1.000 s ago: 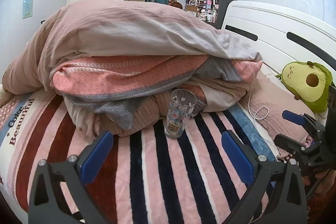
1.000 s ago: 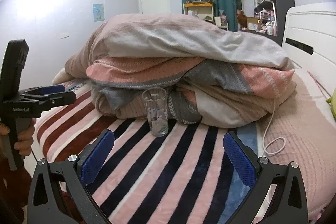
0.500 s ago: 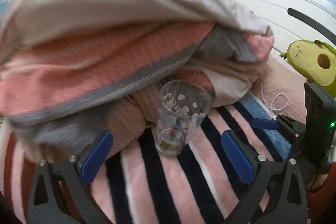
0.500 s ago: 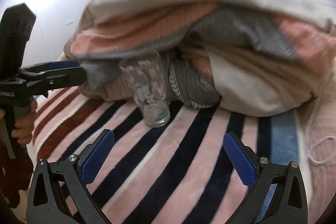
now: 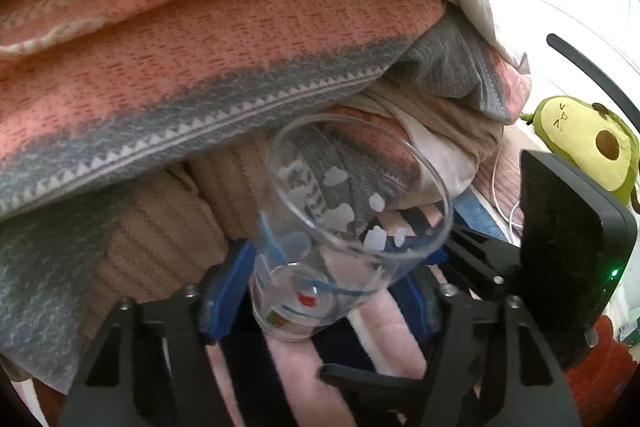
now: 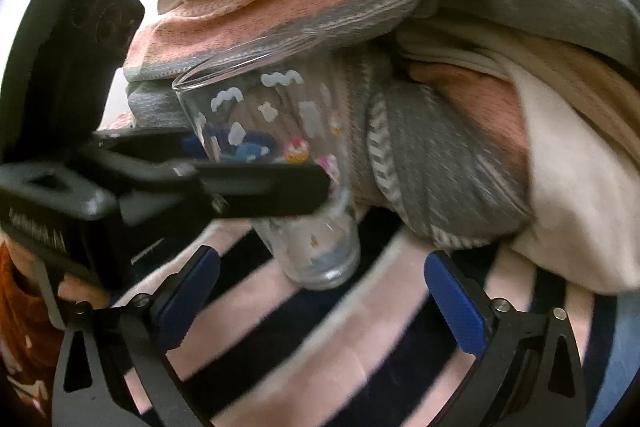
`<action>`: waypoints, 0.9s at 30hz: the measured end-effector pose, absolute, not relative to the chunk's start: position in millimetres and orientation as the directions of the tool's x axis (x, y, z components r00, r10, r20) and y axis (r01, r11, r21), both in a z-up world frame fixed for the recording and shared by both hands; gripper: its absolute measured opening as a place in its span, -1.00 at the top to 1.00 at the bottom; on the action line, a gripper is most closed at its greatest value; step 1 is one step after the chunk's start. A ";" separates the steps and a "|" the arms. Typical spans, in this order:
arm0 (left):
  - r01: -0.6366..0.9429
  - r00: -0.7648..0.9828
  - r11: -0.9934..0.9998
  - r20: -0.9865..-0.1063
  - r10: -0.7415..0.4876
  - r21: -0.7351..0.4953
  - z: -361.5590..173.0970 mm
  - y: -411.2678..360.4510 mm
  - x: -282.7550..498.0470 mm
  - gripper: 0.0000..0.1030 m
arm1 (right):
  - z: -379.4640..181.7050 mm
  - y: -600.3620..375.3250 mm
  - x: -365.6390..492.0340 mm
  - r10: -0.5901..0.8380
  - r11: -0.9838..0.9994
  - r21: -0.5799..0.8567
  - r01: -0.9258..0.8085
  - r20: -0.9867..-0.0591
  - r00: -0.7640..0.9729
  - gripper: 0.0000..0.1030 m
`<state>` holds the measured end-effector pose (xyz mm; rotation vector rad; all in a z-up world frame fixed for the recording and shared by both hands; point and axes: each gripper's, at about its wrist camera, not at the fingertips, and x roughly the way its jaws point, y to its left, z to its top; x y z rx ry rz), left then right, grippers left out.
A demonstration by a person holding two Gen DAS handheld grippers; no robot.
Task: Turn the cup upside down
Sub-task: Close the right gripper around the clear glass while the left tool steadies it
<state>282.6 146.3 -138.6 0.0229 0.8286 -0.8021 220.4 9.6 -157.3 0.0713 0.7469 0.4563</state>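
Glass cup (image 5: 340,243) pinched low for the flip
Left hand-held gripper (image 5: 320,275) clamps its base on the bed (image 6: 320,347); right hand-held gripper (image 6: 320,291) waits spread.

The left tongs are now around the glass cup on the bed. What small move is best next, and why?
Probably lift the glass cup slightly with the left tongs, away from the quilt pile, before turning it. They appear closed on its body; its base is near the striped blanket and its rim close to the pile. The right tongs are open.
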 end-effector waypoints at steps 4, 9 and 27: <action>0.650 0.409 0.713 -0.669 -0.621 -0.264 -138.8 145.1 282.5 -0.23 | -157.0 18.8 230.4 0.454 0.884 0.234 -0.404 -0.634 0.626 -0.72; 0.647 0.415 0.719 -0.673 -0.612 -0.255 -135.6 141.2 279.5 -0.21 | -157.1 30.1 237.0 0.445 0.888 0.219 -0.405 -0.634 0.633 -0.23; 0.680 0.217 0.588 -0.646 -0.732 -0.437 -104.2 149.8 119.1 -0.12 | -105.3 62.2 65.2 0.318 0.930 0.120 -0.347 -0.736 0.597 -0.08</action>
